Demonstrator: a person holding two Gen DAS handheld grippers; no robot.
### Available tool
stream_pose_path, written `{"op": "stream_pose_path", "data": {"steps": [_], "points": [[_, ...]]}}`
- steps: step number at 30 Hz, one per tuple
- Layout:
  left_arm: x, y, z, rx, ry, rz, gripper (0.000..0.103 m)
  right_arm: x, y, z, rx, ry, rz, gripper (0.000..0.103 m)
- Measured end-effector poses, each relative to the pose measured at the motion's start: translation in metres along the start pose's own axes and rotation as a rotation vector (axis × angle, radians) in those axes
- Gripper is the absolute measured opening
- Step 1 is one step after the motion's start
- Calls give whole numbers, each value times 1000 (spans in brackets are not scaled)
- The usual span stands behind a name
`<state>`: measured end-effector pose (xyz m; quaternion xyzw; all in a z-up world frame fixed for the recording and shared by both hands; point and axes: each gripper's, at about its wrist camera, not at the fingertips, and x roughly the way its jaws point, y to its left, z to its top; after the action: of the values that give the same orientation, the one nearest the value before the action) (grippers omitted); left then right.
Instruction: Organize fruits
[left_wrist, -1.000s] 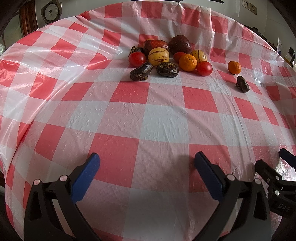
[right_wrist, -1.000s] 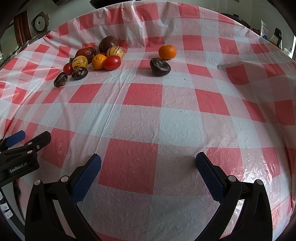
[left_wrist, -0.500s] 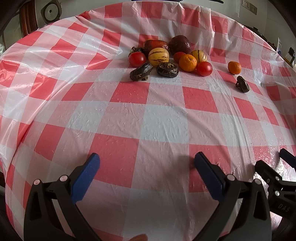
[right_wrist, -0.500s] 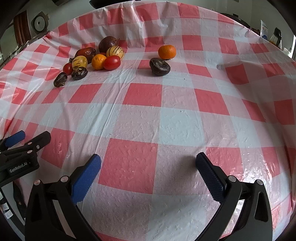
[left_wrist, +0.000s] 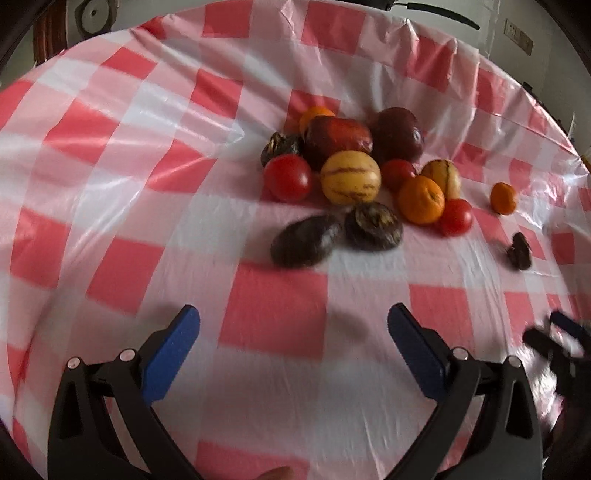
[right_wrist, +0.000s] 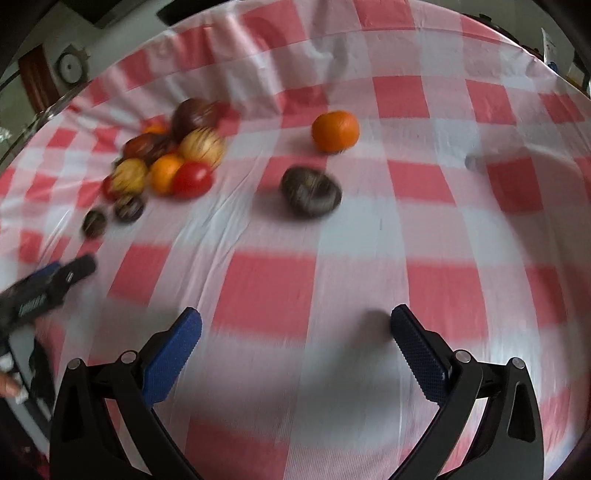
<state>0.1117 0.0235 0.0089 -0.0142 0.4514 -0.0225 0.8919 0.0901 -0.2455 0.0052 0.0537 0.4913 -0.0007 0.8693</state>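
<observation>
On the table (left_wrist: 110, 206), under a red-and-white checked cloth, a cluster of fruit (left_wrist: 354, 173) holds three tomatoes, two oranges, two striped yellow melons, two dark red fruits and three dark wrinkled ones. Apart to its right lie one more orange (right_wrist: 335, 131) and one more dark wrinkled fruit (right_wrist: 310, 196). The left hand-held gripper (left_wrist: 293, 343) is spread wide and empty, the cluster straight ahead of it, well apart. The right hand-held gripper (right_wrist: 295, 341) is equally wide and empty, the lone dark fruit ahead of it, well apart.
</observation>
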Motion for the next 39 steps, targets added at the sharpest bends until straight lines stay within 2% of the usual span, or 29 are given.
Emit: {"op": "stream_pose_path", "data": {"steps": [3, 6, 13, 15, 17, 18, 19, 20, 21, 22, 23, 24, 30, 32, 39], "points": [[11, 1, 13, -2, 14, 23, 102, 17, 0, 22, 15, 26, -53, 99], [19, 9, 20, -33, 26, 14, 101, 27, 4, 34, 15, 44, -98, 99], [32, 10, 36, -27, 34, 31, 101, 37, 14, 47, 2, 44, -102, 98], [37, 8, 40, -12, 44, 56, 101, 37, 17, 47, 1, 34, -100, 96], [40, 7, 42, 1, 50, 73, 101, 34, 22, 44, -18, 8, -91, 86], [40, 7, 42, -2, 45, 75, 97, 31, 25, 42, -30, -8, -83, 82], [38, 9, 43, -6, 23, 86, 83, 28, 29, 39, -41, -27, -79, 68], [36, 10, 42, -11, 8, 95, 72, 25, 35, 35, -61, -47, -72, 60], [35, 10, 41, -7, -1, 93, 67, 23, 39, 32, -74, -59, -64, 56], [33, 9, 40, 7, -8, 87, 59, 21, 43, 29, -84, -68, -54, 45], [31, 6, 38, 24, -16, 78, 46, 19, 47, 25, -94, -74, -52, 41], [29, 3, 36, 43, -25, 69, 40, 17, 51, 22, -100, -77, -56, 41], [17, 2, 23, 31, -31, 55, 38, 0, 59, 3, -86, -107, -2, 41], [11, 1, 12, 25, -34, 47, 38, -6, 35, 3, -66, -116, 28, 41], [-23, -6, -23, -6, -62, 18, 38, -21, 28, -14, 2, -119, 126, 41]]}}
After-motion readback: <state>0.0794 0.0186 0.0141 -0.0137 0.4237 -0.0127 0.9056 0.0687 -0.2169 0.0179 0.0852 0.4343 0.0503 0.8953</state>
